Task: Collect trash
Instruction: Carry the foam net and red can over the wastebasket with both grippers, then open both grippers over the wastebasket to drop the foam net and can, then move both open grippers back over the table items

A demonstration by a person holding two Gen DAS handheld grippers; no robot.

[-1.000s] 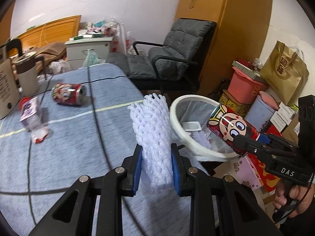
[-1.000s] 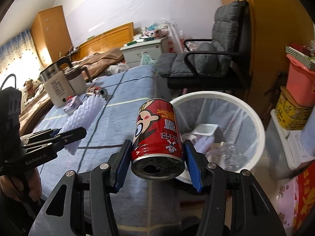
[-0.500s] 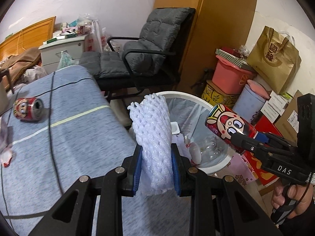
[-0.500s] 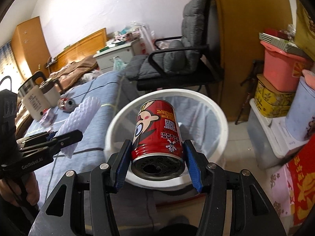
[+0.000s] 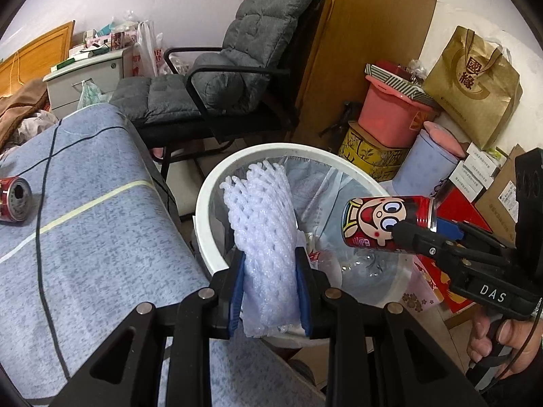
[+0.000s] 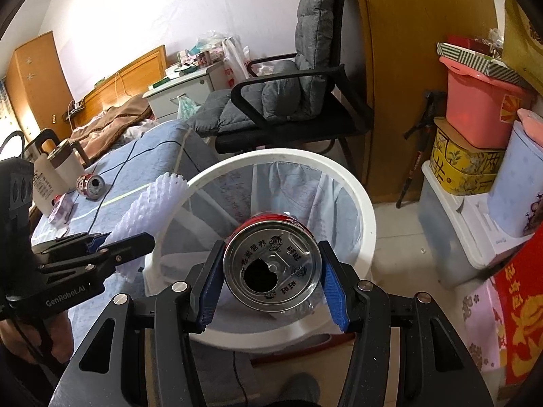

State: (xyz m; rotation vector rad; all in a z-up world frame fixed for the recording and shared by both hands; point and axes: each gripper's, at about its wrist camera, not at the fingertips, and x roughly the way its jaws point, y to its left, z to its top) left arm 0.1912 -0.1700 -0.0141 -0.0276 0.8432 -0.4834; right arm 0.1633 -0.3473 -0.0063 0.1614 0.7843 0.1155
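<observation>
— White foam netting is pinched between the blue pads of the left gripper, jaws drawn in tight on it. Its lower end is cut off behind the jaws. It stands over the near rim of the white bin.

— And the right gripper?

— Jaws stand wide, clamped on a red can by its sides. Wrist view shows only the opened lid end; the body is foreshortened. From the left view the can lies sideways above the bin's opening, cartoon face outward. Only a part of the hand under that gripper shows, at the frame's edge.

— Bin contents?

— Clear liner, some crumpled plastic and paper at the bottom; cannot make out more. The foam and the can hide much of it.

— Farther out?

— Bin sits just beside the edge of the blue-grey covered table. A second can lies on its side near the far left edge, half cut off by the frame. Grey padded chair beyond the bin.
</observation>
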